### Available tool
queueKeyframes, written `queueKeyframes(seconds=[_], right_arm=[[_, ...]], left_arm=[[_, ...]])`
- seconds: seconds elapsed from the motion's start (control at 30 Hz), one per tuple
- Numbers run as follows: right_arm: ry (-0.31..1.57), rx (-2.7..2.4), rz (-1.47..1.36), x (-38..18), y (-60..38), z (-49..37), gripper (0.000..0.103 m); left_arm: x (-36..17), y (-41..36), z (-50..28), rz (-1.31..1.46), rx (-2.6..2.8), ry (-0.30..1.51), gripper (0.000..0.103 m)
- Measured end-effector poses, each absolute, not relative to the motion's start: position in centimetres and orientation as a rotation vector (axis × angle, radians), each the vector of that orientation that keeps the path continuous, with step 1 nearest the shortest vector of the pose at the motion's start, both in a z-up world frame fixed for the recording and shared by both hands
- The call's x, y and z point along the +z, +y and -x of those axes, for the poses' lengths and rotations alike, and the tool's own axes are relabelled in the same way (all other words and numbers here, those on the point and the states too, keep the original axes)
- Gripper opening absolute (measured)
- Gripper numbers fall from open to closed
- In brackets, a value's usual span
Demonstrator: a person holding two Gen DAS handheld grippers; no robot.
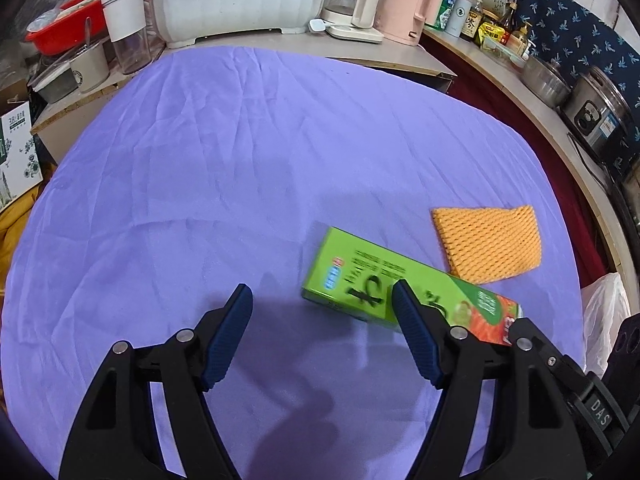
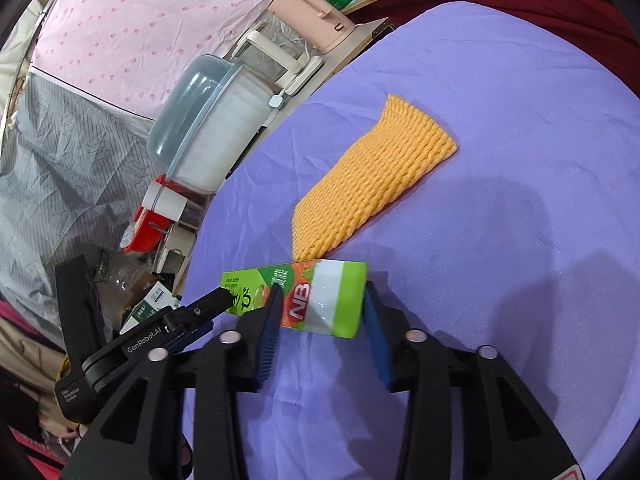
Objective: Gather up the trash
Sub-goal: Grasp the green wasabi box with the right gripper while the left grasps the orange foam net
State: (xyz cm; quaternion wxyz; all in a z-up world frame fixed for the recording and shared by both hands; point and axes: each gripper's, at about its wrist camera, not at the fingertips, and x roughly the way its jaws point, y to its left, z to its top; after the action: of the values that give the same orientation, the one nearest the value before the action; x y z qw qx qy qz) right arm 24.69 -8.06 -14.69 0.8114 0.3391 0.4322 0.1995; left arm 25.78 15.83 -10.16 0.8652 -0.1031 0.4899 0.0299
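A green carton [image 1: 360, 280] lies on the purple tablecloth [image 1: 240, 160], with an orange foam net sleeve [image 1: 488, 242] just behind it. My left gripper [image 1: 322, 300] is open and empty, low over the cloth, its right finger [image 1: 412, 328] in front of the carton. In the right wrist view my right gripper [image 2: 320, 308] is shut on the end of the green carton [image 2: 324, 300], blue pads on both sides. The foam net [image 2: 368, 180] lies beyond it. The left gripper [image 2: 192, 312] shows at the left, touching the carton's far end.
Behind the table stand a white covered container [image 1: 240, 0], a white kettle [image 1: 356, 0], a pink kettle [image 1: 408, 4], a blender cup [image 1: 124, 24] and a red basin [image 1: 60, 28]. A side counter holds bottles and steel pots [image 1: 596, 112]. A white plastic bag [image 1: 604, 312] hangs at right.
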Motion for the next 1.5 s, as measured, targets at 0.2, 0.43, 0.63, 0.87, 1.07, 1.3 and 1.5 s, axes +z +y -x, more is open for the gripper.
queueKeyframes(seconds=[0.2, 0.43, 0.63, 0.87, 1.07, 1.3, 1.5], right_arm=[[0.849, 0.433, -0.73, -12.6, -9.5, -23.4, 0.005], [0.708, 0.331, -0.72, -7.8, -14.7, -20.9, 0.003], [0.592, 0.245, -0.76, -5.0, -20.0, -19.1, 0.003], [0.522, 0.186, -0.762, -3.3, -23.4, -16.8, 0.003], [0.475, 0.102, -0.745, -2.2, -26.4, -14.8, 0.003], [0.469, 0.063, -0.758, -2.6, -29.2, -15.0, 0.003], [0.479, 0.065, -0.768, -3.6, -30.3, -16.2, 0.003]], left_arm=[[-9.3, 15.2, -25.0, 0.213, 0.044, 1.011, 0.068], [-7.7, 11.6, -24.6, 0.189, -0.037, 0.977, 0.069], [-9.2, 7.9, -26.0, 0.201, -0.126, 1.02, 0.069], [-9.5, 4.3, -26.9, 0.175, -0.181, 1.025, 0.069], [-8.7, -0.7, -27.9, 0.146, -0.263, 1.018, 0.07], [-9.9, -6.7, -29.7, 0.098, -0.306, 1.036, 0.075], [-11.9, -9.3, -30.9, 0.059, -0.275, 1.066, 0.067]])
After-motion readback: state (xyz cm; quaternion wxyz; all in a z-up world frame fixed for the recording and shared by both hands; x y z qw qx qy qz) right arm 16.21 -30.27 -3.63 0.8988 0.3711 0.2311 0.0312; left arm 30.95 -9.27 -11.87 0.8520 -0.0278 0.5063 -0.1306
